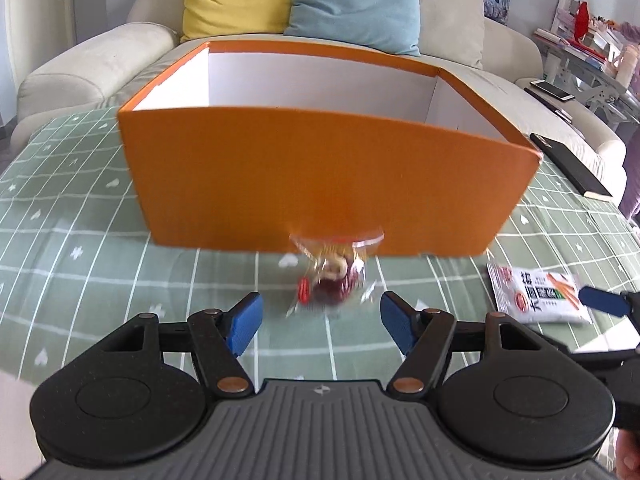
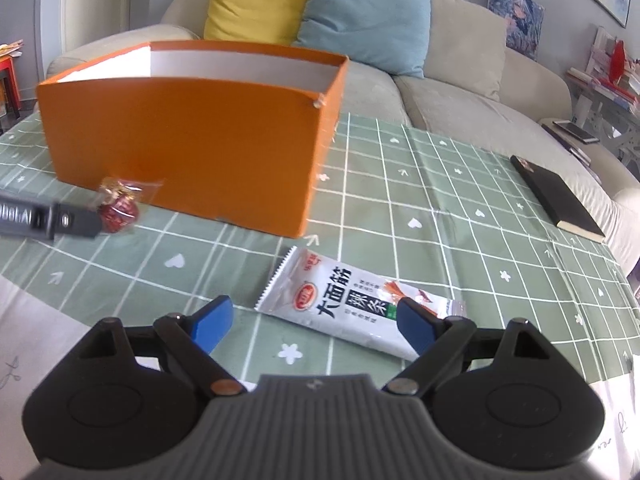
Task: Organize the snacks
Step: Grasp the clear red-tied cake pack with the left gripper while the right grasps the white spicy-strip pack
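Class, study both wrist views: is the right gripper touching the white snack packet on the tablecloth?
Cannot tell. In the right wrist view the right gripper is open, and its right finger overlaps the white snack packet, hiding any contact or gap.

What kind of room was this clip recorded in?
Most likely a home living room: a beige sofa with yellow and blue cushions stands behind a low table under a green grid cloth, where an orange box and snacks sit.
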The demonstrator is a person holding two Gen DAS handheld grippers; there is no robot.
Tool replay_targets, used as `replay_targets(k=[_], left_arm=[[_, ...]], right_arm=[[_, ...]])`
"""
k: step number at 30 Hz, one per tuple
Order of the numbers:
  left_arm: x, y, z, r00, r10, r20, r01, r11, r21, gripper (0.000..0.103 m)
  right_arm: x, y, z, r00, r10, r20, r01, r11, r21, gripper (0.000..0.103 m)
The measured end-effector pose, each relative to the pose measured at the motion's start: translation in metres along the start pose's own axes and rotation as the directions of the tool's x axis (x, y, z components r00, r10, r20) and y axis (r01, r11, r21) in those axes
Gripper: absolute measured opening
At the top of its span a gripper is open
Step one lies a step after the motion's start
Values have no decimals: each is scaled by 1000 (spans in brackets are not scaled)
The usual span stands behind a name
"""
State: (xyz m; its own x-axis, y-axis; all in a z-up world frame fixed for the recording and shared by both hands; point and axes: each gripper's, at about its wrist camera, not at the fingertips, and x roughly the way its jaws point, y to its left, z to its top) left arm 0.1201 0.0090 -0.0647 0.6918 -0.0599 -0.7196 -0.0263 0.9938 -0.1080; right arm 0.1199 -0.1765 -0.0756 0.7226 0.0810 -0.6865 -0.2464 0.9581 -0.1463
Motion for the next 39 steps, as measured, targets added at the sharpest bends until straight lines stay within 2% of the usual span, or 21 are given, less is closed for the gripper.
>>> replay_targets(k=[6, 8, 10, 12, 16, 19, 21, 24, 27, 31, 37, 38, 39], left_arm=[[16, 0, 13, 1000, -17, -2, 17, 1000, -12, 78], [22, -1, 15, 1000, -19, -6, 19, 1000, -17, 78], [28, -2, 17, 1000, -19, -15, 19, 1000, -21, 73], [31, -2, 19, 1000, -23, -19, 23, 999, -27, 71], [35, -3, 19, 1000, -16, -26, 15, 999, -32, 66], [38, -4, 18, 999, -15, -36, 14, 999, -31, 57], [38, -4, 17, 999, -12, -42, 11, 999, -32, 51], [39, -3, 18, 999, -16, -45, 15, 999, -31, 46], [37, -2, 18, 999, -17, -52, 15, 999, -30, 43], [31, -1, 16, 997, -11, -72, 9, 1000, -26, 41], [15, 5, 3, 994, -13, -110, 10, 1000, -23, 40], [12, 5, 1, 993, -16, -117, 14, 1000, -19, 40], [9, 5, -1, 992, -19, -124, 17, 1000, -14, 40]], right_arm=[[16, -6, -3, 999, -17, -32, 16, 999, -29, 86], [23, -9, -3, 998, -18, -55, 17, 1000, -11, 86], [25, -13, -2, 998, 4, -62, -2, 999, 37, 84], [25, -9, -1, 999, -2, -50, 2, 1000, 16, 74], [25, 1, 2, 999, 5, -31, -6, 1000, -23, 60], [25, 11, 5, 1000, -7, -26, 5, 997, -74, 40], [27, 20, 6, 999, -46, -15, 43, 989, -143, 20], [29, 28, 7, 997, -74, 3, 73, 976, -207, 6], [27, 28, 9, 998, -56, 1, 55, 980, -193, 0], [25, 32, 10, 998, 38, -41, -43, 988, -148, 0], [17, 47, 10, 996, 84, -18, -86, 981, -171, 0], [16, 44, 11, 996, 91, -18, -93, 983, -161, 1], [15, 40, 12, 995, 102, -19, -103, 984, -148, 11]])
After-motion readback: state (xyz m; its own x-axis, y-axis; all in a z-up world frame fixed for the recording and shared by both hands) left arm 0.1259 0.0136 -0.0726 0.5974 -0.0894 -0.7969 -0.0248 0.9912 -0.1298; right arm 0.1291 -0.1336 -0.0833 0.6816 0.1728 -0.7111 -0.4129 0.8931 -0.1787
